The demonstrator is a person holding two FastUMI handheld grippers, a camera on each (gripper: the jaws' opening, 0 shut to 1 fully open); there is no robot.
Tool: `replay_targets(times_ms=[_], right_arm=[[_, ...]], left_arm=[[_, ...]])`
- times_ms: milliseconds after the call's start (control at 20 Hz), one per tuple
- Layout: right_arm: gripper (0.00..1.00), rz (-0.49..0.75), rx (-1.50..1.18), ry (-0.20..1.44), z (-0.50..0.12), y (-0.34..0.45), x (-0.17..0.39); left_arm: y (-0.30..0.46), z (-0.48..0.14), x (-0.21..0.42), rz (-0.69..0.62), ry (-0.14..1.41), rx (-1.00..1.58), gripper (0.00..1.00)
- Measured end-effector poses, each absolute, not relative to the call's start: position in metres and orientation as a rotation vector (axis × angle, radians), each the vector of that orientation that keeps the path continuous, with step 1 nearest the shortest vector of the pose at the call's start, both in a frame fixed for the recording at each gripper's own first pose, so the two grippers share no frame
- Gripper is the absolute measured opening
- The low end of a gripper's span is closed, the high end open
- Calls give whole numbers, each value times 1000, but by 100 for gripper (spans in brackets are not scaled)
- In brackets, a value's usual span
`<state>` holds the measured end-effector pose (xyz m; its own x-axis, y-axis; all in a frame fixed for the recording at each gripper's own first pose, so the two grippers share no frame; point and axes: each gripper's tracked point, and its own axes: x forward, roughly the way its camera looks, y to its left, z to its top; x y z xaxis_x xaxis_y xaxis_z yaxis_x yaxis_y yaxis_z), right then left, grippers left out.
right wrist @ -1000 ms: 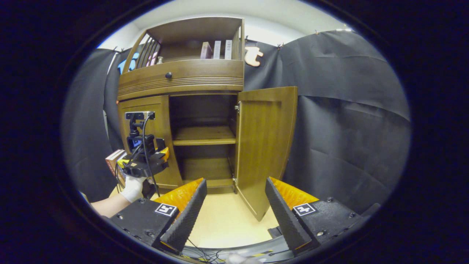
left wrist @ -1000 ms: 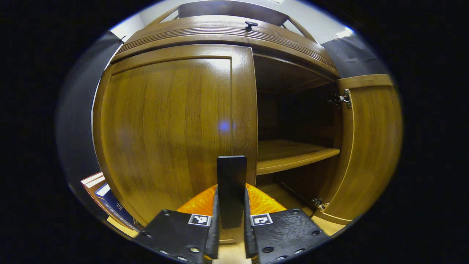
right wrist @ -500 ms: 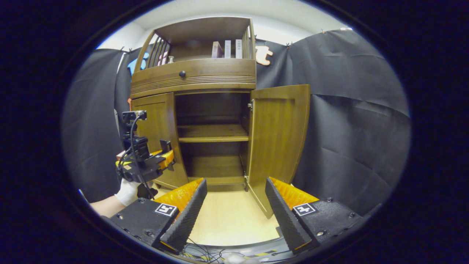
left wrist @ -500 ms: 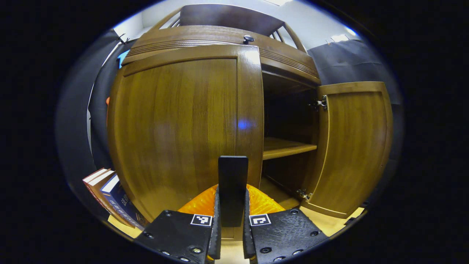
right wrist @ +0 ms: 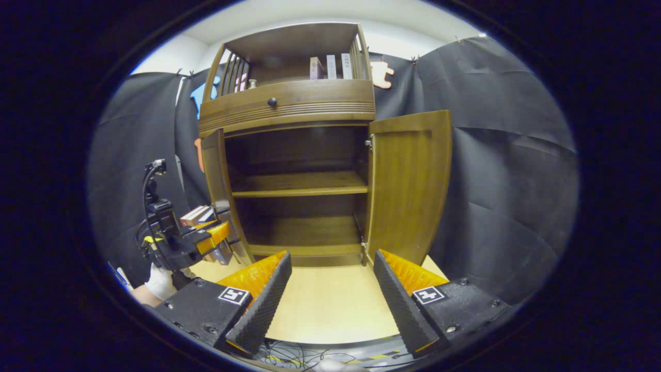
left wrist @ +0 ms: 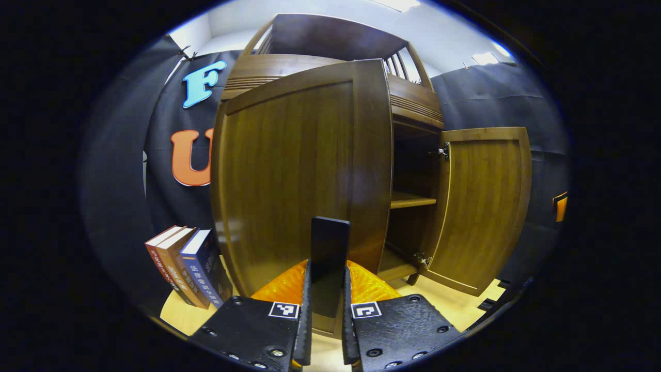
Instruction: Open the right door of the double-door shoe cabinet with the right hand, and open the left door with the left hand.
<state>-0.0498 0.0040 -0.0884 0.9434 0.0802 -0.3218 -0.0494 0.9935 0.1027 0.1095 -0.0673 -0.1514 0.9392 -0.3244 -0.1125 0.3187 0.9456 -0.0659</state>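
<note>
Shoe cabinet (right wrist: 289,103): wooden, double-door, standing on a pale wood floor (right wrist: 325,305) against the black cloth wall. Both doors stand open.

Left door (left wrist: 304,170): swung well out from the cabinet front; in the right gripper view it shows nearly edge-on (right wrist: 219,191) at the left side of the opening.

Handle (left wrist: 329,253): dark upright bar on the left door's free edge, near its lower part.

Left gripper (left wrist: 326,320): fingers closed tight on the handle, one on each side. In the right gripper view it sits (right wrist: 206,242) beside the left door, held by a gloved hand (right wrist: 159,281).

Right door (right wrist: 408,186): swung wide, its inner face and hinges turned to the camera; also seen in the left gripper view (left wrist: 480,206).

Right gripper (right wrist: 333,294): fingers spread wide apart, holding nothing, set back from the cabinet above the floor, pointing at the open interior.

Interior: one shelf (right wrist: 299,185) across the middle and a bottom board (right wrist: 304,237) below it.

Upper part: a drawer front with a dark round knob (right wrist: 271,102); above it an open compartment with several books (right wrist: 330,67) standing upright.

Floor, left of the cabinet: three books (left wrist: 188,266) leaning together.

Cables (right wrist: 289,356) lie at the near edge of the floor.
</note>
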Motion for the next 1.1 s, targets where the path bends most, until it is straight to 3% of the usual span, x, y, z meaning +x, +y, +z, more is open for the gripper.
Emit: replay_targets(times_ms=[50,100,150,250,300,350,400,450,550,650,800,850,900,1100], right_arm=[[100,75,92,327,-89,8,-49],[100,84,89,322,-88,12,-47],[100,95,86,320,-89,17,-45],[100,122,82,317,-89,27,-42],[100,136,81,318,-90,33,-40],[100,149,81,318,-91,37,-39],[100,162,81,320,-92,42,-37],[100,175,81,322,-93,47,-37],[100,204,78,327,-94,56,-34],[100,231,74,331,-95,64,-32],[100,263,70,333,-95,75,-28],[100,270,68,333,-95,78,-27],[100,274,67,332,-95,79,-26],[100,278,68,336,-96,78,-25]], left_arm=[[-59,-150,105,-321,123,-40,22],[-51,-150,100,-313,118,-36,31],[-43,-151,95,-303,119,-33,22],[-26,-152,86,-285,116,-27,22],[-18,-151,83,-280,108,-25,30],[-10,-150,79,-273,102,-33,22],[0,-151,77,-260,99,-44,22],[9,-148,78,-242,88,-40,30],[29,-149,70,-199,87,-21,11],[52,-151,71,-134,86,-4,4],[81,-152,71,-81,87,-12,0],[88,-150,69,-79,81,-22,10],[93,-146,69,-80,69,-30,0],[111,-140,69,-74,48,-21,0]])
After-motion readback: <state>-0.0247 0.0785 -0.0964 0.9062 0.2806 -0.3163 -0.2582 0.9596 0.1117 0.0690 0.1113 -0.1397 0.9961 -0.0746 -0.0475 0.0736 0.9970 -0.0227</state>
